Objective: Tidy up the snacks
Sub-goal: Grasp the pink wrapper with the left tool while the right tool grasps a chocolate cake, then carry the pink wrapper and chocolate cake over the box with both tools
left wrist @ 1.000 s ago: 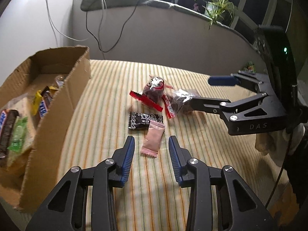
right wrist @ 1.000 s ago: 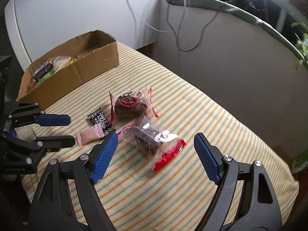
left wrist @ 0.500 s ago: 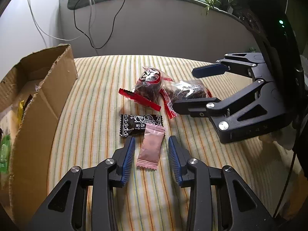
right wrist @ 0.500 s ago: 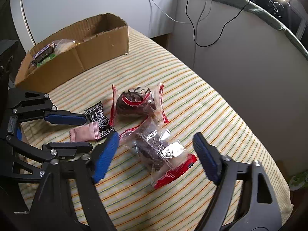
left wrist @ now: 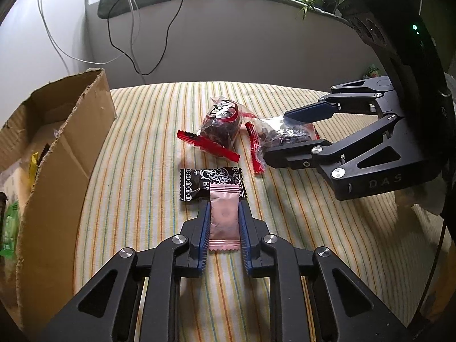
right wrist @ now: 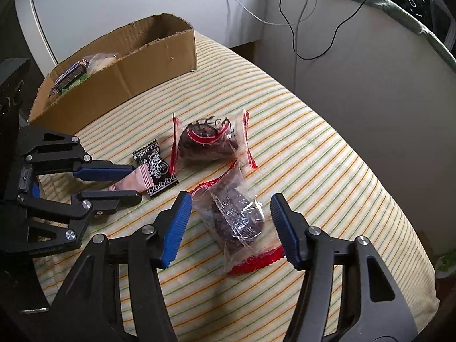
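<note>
Already the cardboard box at the far left of the striped cloth holds several wrapped bars, while four snacks lie loose outside it; the left gripper has just been closing and its pads now press both sides of the pink sachet, whose far end overlaps the black candy packet; the right gripper has also been closing, yet its jaws stand clear of the near clear-wrapped cake between them, not touching it. Beyond it the far clear-wrapped cake waits untouched; the box's contents are cut off by its wall and too small to name.
</note>
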Tool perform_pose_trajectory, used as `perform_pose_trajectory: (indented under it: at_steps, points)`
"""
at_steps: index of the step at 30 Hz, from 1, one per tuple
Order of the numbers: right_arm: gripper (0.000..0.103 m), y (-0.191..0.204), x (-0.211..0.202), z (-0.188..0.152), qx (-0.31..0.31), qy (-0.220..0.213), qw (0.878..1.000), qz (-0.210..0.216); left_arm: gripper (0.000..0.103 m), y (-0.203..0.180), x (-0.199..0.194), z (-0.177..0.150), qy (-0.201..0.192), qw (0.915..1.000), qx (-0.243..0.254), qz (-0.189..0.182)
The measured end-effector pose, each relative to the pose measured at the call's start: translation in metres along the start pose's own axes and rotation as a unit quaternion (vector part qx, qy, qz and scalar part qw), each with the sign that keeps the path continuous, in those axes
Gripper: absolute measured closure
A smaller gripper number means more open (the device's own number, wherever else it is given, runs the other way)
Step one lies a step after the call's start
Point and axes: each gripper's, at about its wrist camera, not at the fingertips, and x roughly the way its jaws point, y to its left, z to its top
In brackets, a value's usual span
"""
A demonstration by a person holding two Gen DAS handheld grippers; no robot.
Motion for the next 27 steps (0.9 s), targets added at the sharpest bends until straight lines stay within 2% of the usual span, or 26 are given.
perform_pose_trajectory:
  at_steps: [10, 12, 15, 19, 27]
  points:
    - [0.041, -0.004, 0.001, -0.009, -0.005, 0.023, 1.000, 0.000, 0.085, 0.000, 0.001, 0.000, -0.002, 1.0000, -0.008, -0.003]
    - [0.058, -0.004, -0.002, -0.013, -0.003, 0.020, 1.000, 0.002, 0.085, 0.000, 0.001, 0.000, -0.002, 1.0000, -0.008, -0.003]
    - [0.059, -0.005, -0.004, -0.016, 0.006, 0.020, 1.000, -0.007, 0.086, 0.002, -0.001, -0.001, -0.004, 0.9999, -0.011, -0.005]
    - [0.061, -0.005, -0.006, -0.016, 0.017, 0.009, 1.000, -0.022, 0.086, 0.005, -0.007, -0.003, -0.011, 0.9998, -0.017, -0.006]
    - [0.061, 0.005, -0.040, -0.020, 0.027, -0.028, 0.999, -0.036, 0.086, 0.012, -0.031, -0.005, -0.035, 0.9990, -0.026, -0.008]
